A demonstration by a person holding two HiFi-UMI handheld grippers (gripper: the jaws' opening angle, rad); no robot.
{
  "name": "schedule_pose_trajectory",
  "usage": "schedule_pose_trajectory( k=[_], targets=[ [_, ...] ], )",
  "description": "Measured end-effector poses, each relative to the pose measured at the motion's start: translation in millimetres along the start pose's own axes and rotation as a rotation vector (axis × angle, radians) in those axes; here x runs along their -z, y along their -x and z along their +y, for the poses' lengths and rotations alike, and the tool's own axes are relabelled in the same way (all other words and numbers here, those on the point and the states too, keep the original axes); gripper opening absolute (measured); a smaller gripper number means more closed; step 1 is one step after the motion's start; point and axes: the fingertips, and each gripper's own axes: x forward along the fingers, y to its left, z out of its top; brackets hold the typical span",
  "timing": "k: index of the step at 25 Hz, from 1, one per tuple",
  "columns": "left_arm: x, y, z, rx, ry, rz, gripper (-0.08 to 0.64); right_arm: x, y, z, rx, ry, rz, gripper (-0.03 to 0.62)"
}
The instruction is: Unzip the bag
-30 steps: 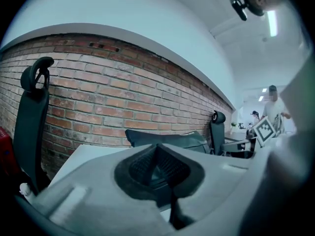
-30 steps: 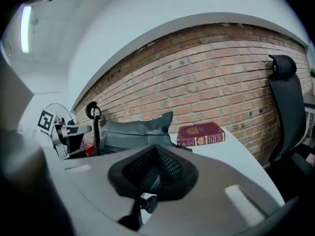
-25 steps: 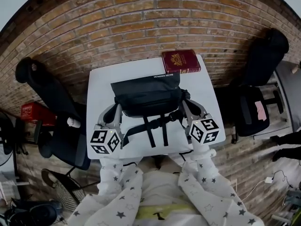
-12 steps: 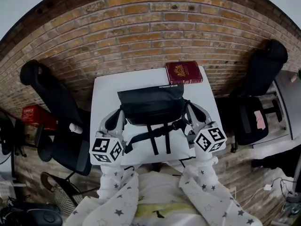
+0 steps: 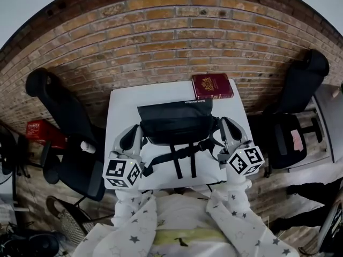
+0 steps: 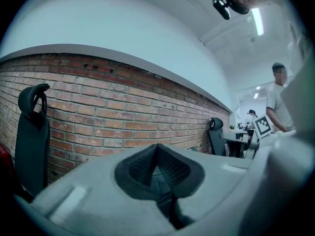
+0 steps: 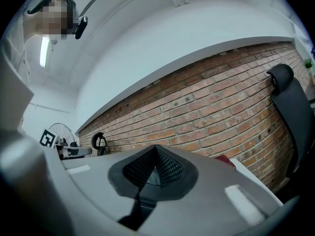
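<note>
1. The black fabric bag [image 5: 176, 123] lies flat in the middle of the white worktop [image 5: 120, 103], its black webbing straps [image 5: 182, 157] trailing toward the person. The zip is too small to read, so whether it is open or shut I cannot tell.
2. The left gripper [image 5: 132, 139] and right gripper [image 5: 229, 134] flank the bag, and each has its jaws pressed together on nothing.
3. A dark red hardback book [image 5: 212, 85] sits just behind the bag, and black office chairs [image 5: 59, 116] stand to either side. Nothing blocks the bag.

In the head view the zip on the black bag [image 5: 176, 123] was too small to make out, and the red book's [image 5: 213, 85] cover print was unreadable. The left claw [image 6: 157, 154] and right claw [image 7: 156, 156] hid the bench [image 5: 120, 103] behind their own grey bodies. A person [image 5: 308, 189] was cut off at the right edge.
</note>
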Motion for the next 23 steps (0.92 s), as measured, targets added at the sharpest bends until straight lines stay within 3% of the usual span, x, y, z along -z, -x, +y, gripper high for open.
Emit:
schedule_pose_trajectory(
  k=[23],
  targets=[
    [-1, 0, 16, -0.046, -0.01, -0.003, -0.002, -5, -2, -4, 0.016, 0.028, -0.016, 0.008]
  ],
)
